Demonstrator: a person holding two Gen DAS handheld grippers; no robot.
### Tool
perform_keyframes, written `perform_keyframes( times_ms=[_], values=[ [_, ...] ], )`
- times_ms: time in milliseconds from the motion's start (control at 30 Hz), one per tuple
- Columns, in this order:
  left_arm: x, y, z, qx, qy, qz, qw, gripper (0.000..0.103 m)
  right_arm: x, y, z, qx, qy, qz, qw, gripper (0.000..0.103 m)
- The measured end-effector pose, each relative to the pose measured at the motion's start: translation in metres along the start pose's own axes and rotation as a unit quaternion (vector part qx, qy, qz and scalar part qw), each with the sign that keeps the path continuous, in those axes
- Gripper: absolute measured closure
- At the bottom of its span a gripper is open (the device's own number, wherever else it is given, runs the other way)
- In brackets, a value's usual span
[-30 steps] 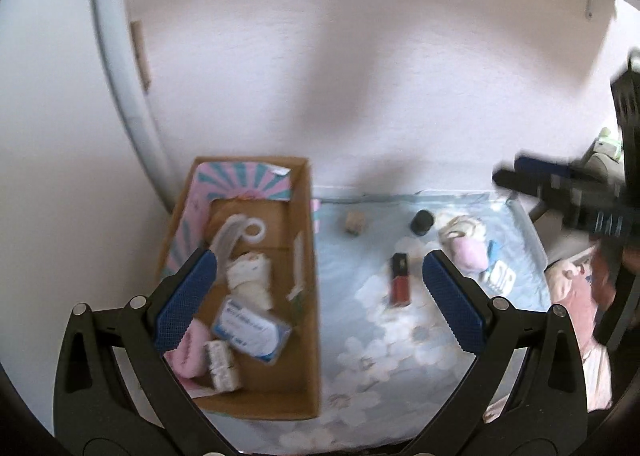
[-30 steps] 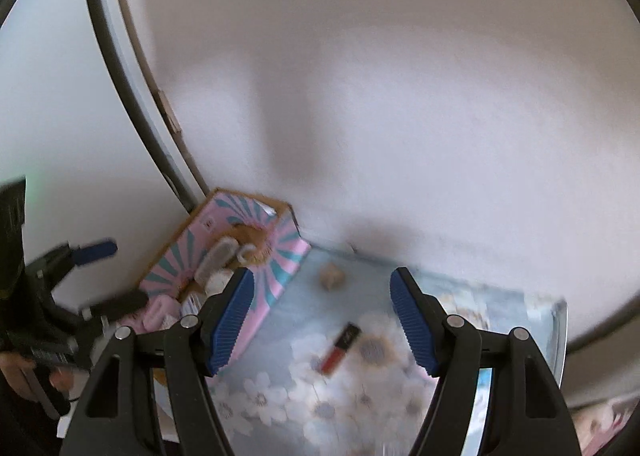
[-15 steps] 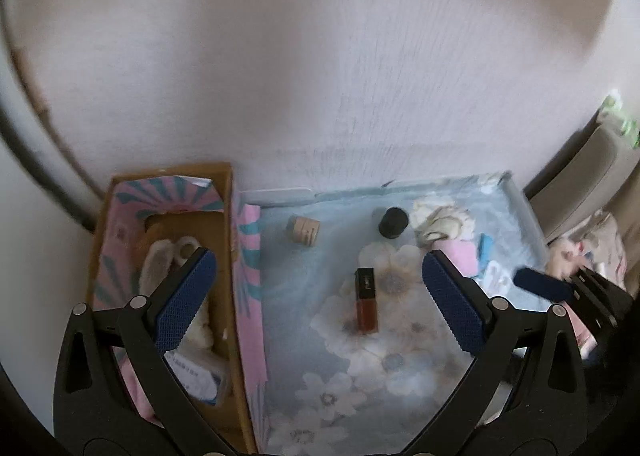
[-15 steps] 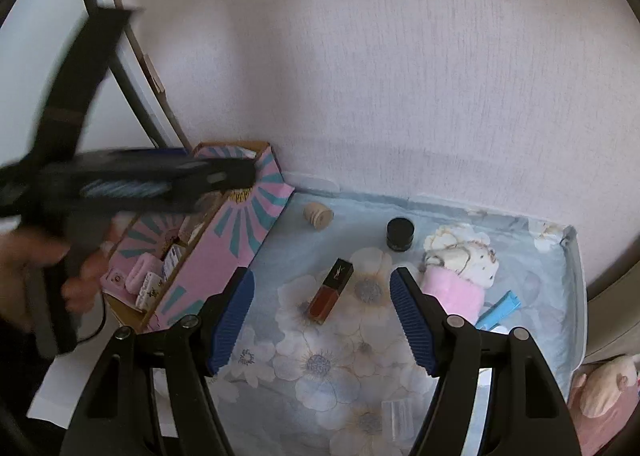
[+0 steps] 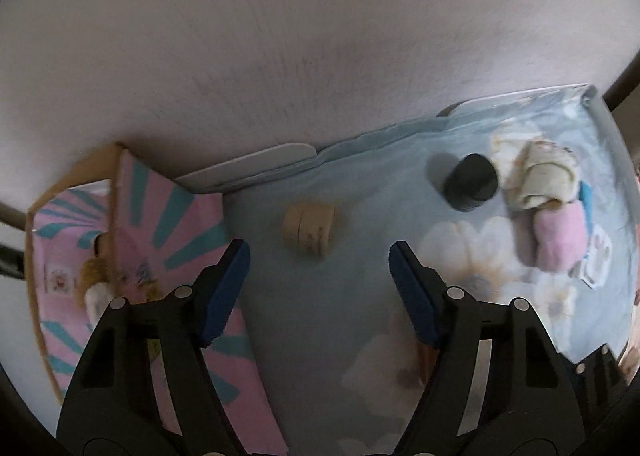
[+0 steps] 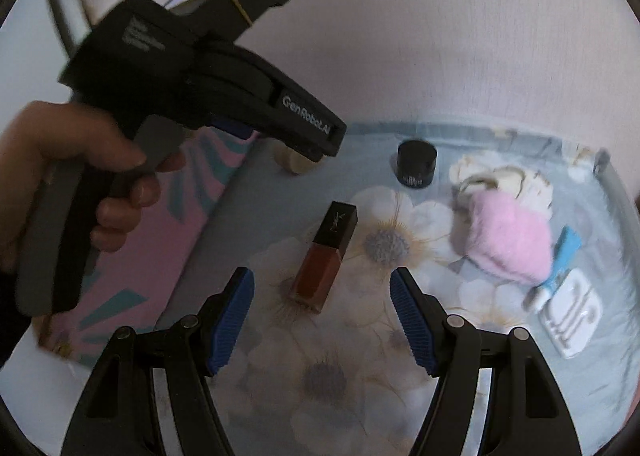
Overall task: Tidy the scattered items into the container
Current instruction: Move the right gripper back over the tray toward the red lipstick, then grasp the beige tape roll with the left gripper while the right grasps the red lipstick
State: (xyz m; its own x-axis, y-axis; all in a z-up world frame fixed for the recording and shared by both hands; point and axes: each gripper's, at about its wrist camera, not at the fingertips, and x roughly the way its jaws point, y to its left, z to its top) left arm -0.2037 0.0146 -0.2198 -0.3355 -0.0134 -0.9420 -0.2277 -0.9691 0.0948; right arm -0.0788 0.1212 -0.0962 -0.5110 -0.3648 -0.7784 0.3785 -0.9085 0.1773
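A small beige jar (image 5: 308,230) lies on its side on the floral cloth, just beyond my open left gripper (image 5: 318,246), centred between its fingers and untouched. To the left is the cardboard box (image 5: 72,175) with a pink-and-teal flap (image 5: 172,223) folded out. My right gripper (image 6: 320,276) is open and low over a red lip-gloss bottle (image 6: 324,260) with a black cap, which lies between the fingers. A black jar (image 6: 416,161), a cream cloth (image 6: 504,179) and a pink fluffy item (image 6: 508,240) lie further right. The beige jar (image 6: 294,163) is half hidden there.
A hand (image 6: 80,159) holds the left tool's black housing (image 6: 200,75), which fills the upper left of the right wrist view. A blue clip (image 6: 564,256) and a white hook piece (image 6: 572,320) sit near the table's right rail (image 5: 608,127). A wall stands close behind.
Both grippers have dropped lower and moved forward: the left onto the beige jar, the right onto the lip-gloss bottle. The left tool now looms larger in the right wrist view.
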Motion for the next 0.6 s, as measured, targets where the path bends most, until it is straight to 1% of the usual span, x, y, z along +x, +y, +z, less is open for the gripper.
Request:
perform_keyframes(
  times_ms=[133, 267, 367, 400, 433, 467, 500, 567, 600],
  values=[
    [0.019, 0.004, 0.003, 0.005, 0.027, 0.006, 0.9996, 0.034, 0.017, 0.0, 0.005, 0.014, -0.005, -0.017, 1.0, 0.037],
    [0.032, 0.004, 0.004, 0.013, 0.046, 0.01, 0.9988, 0.04, 0.028, 0.003, 0.012, 0.017, -0.006, -0.021, 1.0, 0.037],
    [0.04, 0.005, 0.004, 0.016, 0.057, 0.012, 0.9982, 0.05, 0.039, 0.006, 0.015, 0.01, 0.0, -0.034, 0.999, 0.048],
    [0.04, 0.007, 0.004, 0.013, 0.053, 0.008, 0.9985, 0.054, 0.042, 0.006, 0.016, 0.01, 0.003, -0.034, 0.999, 0.051],
    [0.041, 0.008, 0.005, 0.011, 0.055, 0.005, 0.9984, 0.055, 0.045, 0.006, 0.016, 0.011, 0.006, -0.034, 0.999, 0.052],
    [0.041, 0.009, 0.005, 0.01, 0.057, 0.001, 0.9983, 0.059, 0.048, 0.006, 0.016, 0.011, 0.009, -0.034, 0.999, 0.06],
    [0.041, 0.009, 0.005, 0.01, 0.057, -0.002, 0.9983, 0.065, 0.051, 0.006, 0.016, 0.01, 0.013, -0.033, 0.999, 0.071],
    [0.04, 0.009, 0.004, 0.015, 0.054, -0.001, 0.9984, 0.075, 0.052, 0.007, 0.017, 0.0, 0.01, -0.042, 0.999, 0.079],
    [0.04, 0.008, 0.003, 0.017, 0.053, -0.001, 0.9984, 0.076, 0.052, 0.007, 0.018, -0.001, 0.01, -0.041, 0.999, 0.081]
  ],
)
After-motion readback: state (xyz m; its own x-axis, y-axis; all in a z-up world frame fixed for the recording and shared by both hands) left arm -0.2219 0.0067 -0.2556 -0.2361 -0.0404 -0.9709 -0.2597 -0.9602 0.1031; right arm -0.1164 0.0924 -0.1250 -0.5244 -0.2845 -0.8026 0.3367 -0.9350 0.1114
